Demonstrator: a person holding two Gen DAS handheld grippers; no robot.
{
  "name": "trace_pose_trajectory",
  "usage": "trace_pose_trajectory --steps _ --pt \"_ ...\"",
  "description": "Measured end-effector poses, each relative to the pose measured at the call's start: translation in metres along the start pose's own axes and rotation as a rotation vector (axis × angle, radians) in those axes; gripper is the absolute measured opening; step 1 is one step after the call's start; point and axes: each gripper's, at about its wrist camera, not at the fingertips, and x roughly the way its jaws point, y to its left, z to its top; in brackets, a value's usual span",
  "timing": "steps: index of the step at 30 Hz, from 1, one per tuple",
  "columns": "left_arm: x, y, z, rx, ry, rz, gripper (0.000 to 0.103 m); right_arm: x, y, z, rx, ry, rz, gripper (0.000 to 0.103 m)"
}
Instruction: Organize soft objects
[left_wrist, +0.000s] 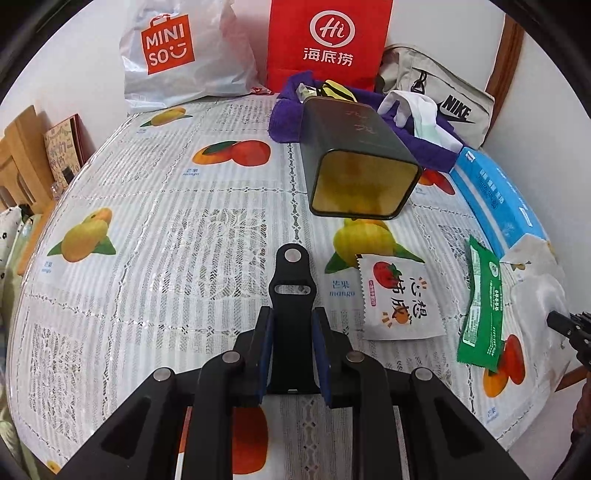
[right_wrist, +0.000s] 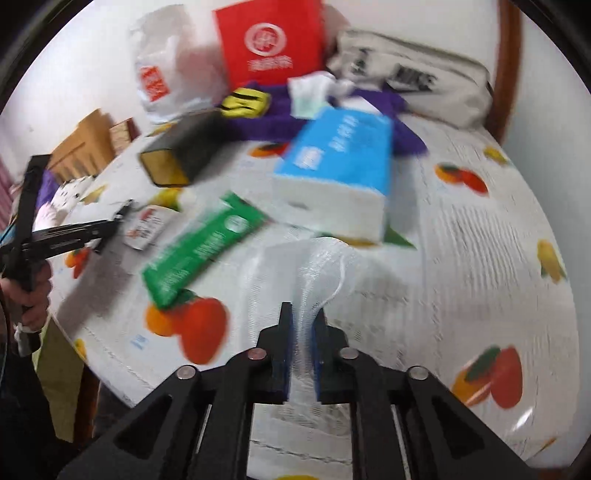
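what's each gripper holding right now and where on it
The left gripper clamps a black strap near its lower end. The right gripper pinches a white mesh bag at its near edge.

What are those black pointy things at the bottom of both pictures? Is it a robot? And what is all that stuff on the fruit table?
No robot: a person holds two pinching tools, each with its own camera. One picture looks along the left gripper, which pinches a flat black strap piece. The other looks along the right gripper, which pinches a white mesh bag. On the tablecloth lie a dark tin on its side, a blue tissue box, a green packet and a white snack packet.
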Motion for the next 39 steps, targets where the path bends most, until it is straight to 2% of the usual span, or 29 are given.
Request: trace_pose_trajectory --steps 2,4,8,10,13,16,18,21,22,23,24,25,26,27,30,33,36,39 --pt "0.000 -0.002 0.001 0.005 0.003 -0.003 0.026 0.006 -0.008 -0.003 0.015 0.003 0.001 0.027" --pt "-0.001 -0.003 0.000 0.011 0.005 -0.009 0.031 0.009 -0.015 -0.006 0.038 0.012 -0.018 0.063" --pt "-0.002 -0.008 -0.002 0.026 0.011 -0.003 0.054 0.010 -0.024 -0.011 0.095 0.009 -0.006 0.068" --pt "-0.002 -0.010 -0.002 0.033 0.013 0.000 0.057 0.011 -0.021 -0.008 0.112 0.010 0.013 0.075" --pt "-0.001 -0.011 -0.001 0.024 0.024 -0.024 0.068 0.017 -0.006 -0.001 0.100 0.019 0.027 0.082" --pt "0.001 -0.014 0.000 0.025 0.031 -0.028 0.075 0.032 0.011 0.004 0.071 0.047 -0.015 0.091" --pt "0.004 -0.018 0.000 0.041 0.024 -0.002 0.075 0.039 0.022 0.004 0.039 0.046 -0.076 0.096" --pt "0.007 -0.024 -0.001 0.076 0.006 0.049 0.074 0.043 0.025 0.003 0.046 0.040 -0.093 0.101" --pt "0.007 -0.026 -0.001 0.090 -0.005 0.065 0.067 0.044 0.025 0.004 0.051 0.037 -0.090 0.102" --pt "0.006 -0.026 -0.001 0.091 -0.016 0.059 0.053 0.044 0.024 0.003 0.053 0.034 -0.090 0.102" --pt "0.005 -0.025 0.000 0.086 -0.022 0.057 0.045 0.045 0.024 0.003 0.052 0.028 -0.094 0.101" --pt "0.004 -0.023 0.001 0.079 -0.024 0.062 0.031 0.045 0.025 0.002 0.046 0.021 -0.099 0.100" --pt "0.003 -0.021 0.002 0.073 -0.025 0.059 0.020 0.044 0.025 0.001 0.040 0.014 -0.100 0.098" --pt "0.004 -0.018 0.003 0.064 -0.023 0.048 0.021 0.042 0.026 0.000 0.024 0.003 -0.094 0.090" --pt "0.003 -0.016 0.003 0.061 -0.028 0.033 0.020 0.035 0.032 0.000 -0.026 -0.019 -0.106 0.045" --pt "0.002 -0.016 0.003 0.050 -0.029 0.014 0.020 0.033 0.029 0.002 -0.032 -0.012 -0.083 0.012" --pt "-0.001 -0.012 0.003 0.018 -0.020 -0.052 0.020 0.029 0.020 0.004 0.001 0.005 -0.026 0.007" --pt "-0.006 -0.010 0.005 0.004 -0.023 -0.051 0.020 0.023 0.013 0.008 0.034 0.008 0.012 0.007"
